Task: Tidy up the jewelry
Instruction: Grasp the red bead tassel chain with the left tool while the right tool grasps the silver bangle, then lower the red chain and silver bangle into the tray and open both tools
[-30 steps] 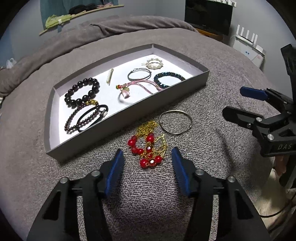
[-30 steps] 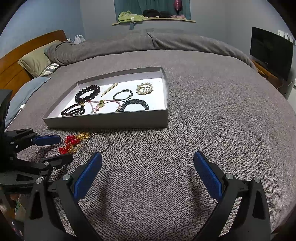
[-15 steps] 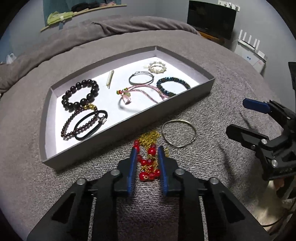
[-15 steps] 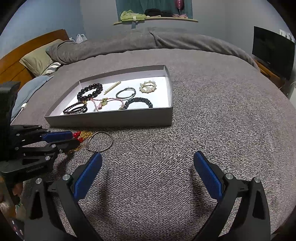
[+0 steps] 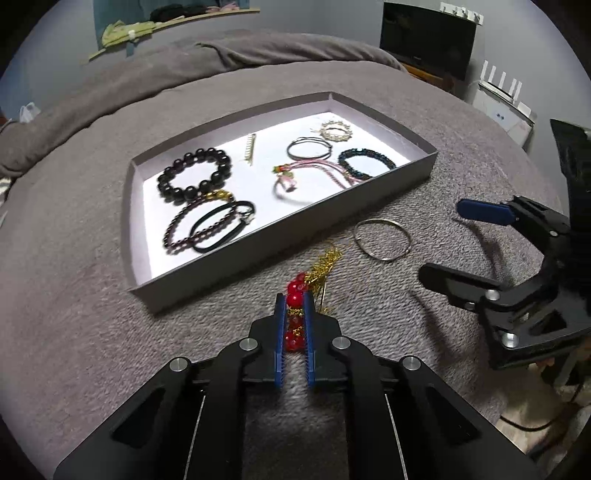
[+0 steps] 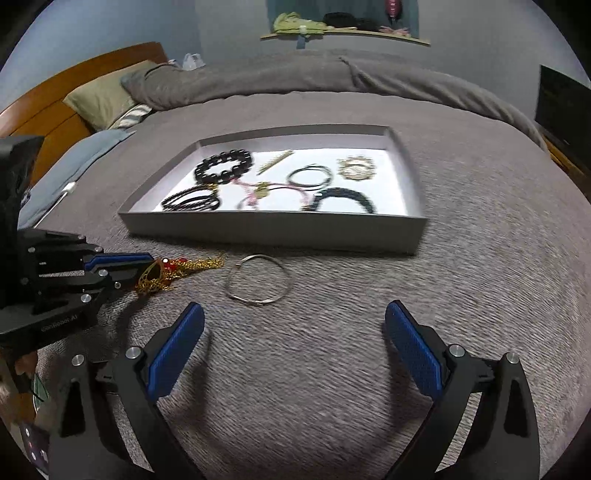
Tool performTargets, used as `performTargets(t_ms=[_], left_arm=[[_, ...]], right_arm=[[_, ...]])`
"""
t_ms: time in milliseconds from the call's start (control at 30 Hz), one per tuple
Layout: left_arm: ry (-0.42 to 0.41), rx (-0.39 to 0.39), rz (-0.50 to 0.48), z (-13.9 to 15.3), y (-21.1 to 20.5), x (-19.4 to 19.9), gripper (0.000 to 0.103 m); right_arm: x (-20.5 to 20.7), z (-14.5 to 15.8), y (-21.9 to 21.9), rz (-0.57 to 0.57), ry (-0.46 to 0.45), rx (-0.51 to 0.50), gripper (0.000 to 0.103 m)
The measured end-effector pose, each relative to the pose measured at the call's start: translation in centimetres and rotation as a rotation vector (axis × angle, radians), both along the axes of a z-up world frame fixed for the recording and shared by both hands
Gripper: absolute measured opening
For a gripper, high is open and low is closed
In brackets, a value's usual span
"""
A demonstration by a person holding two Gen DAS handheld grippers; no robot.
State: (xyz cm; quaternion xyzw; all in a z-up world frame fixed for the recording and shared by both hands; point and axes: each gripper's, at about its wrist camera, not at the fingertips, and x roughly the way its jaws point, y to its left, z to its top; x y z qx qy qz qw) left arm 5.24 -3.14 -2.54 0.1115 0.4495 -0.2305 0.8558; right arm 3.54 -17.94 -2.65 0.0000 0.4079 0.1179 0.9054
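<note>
My left gripper (image 5: 294, 295) is shut on a red-bead and gold-chain bracelet (image 5: 295, 291) on the grey bedspread, just in front of the grey tray (image 5: 280, 232). The bracelet's gold chain (image 6: 192, 266) trails out of the left gripper (image 6: 147, 264) in the right wrist view. A thin silver bangle (image 5: 382, 240) lies on the bedspread to the right of it, also in the right wrist view (image 6: 257, 280). My right gripper (image 6: 293, 325) is open and empty, a little short of the bangle; it also shows in the left wrist view (image 5: 448, 243). The tray (image 6: 273, 229) holds several bracelets.
The tray holds a black bead bracelet (image 5: 194, 175), dark thin bands (image 5: 218, 225), a pink cord bracelet (image 5: 314, 171), a dark braided bracelet (image 5: 365, 162) and a gold hair clip (image 5: 250, 147). Pillows and a wooden headboard (image 6: 48, 110) stand at left; a dark screen (image 5: 428, 35) at right.
My left gripper has closed from wide open onto the red-bead and gold-chain bracelet. My right gripper has moved forward towards the bangle and stays open.
</note>
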Motion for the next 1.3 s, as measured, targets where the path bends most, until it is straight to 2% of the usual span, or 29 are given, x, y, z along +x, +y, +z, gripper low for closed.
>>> performTargets(t_ms=[167,233,267,467,733,867,1067,1300], left_arm=[[0.016,0.0,-0.002,-0.1,0.6,-0.1,0.014],[0.01,0.007,-0.008,-0.1,0.7,-0.4,0.026],[0.007,0.012,-0.011,-0.2,0.7,-0.5,0.027],[0.02,0.007,-0.028,-0.6,0.8,-0.8,0.028],[0.029,0.007,-0.071,-1.1,-0.6,-1.1,0.028],[0.034,0.002,-0.071,-1.3,-0.7,-0.8,0.028],[0.023,-0.003,-0.075,-0.9,-0.5,-1.0,0.019],[-0.021,-0.001,-0.087,0.9,-0.2,-1.8,0.016]], right_arm=[[1.1,-0.8,1.3,0.017,0.024,-0.011,0.086],[1.5,-1.0,1.6,0.019,0.025,-0.021,0.082],[1.6,-1.1,1.6,0.02,0.025,-0.022,0.081],[2.5,-1.6,1.9,0.028,0.029,-0.023,0.071],[2.2,-1.7,1.6,0.058,0.029,-0.007,0.048],[2.0,-1.5,1.4,0.053,0.032,0.012,0.047],[1.5,-0.8,0.9,0.048,0.023,0.034,0.047],[0.3,0.5,-0.3,0.033,-0.003,0.055,0.047]])
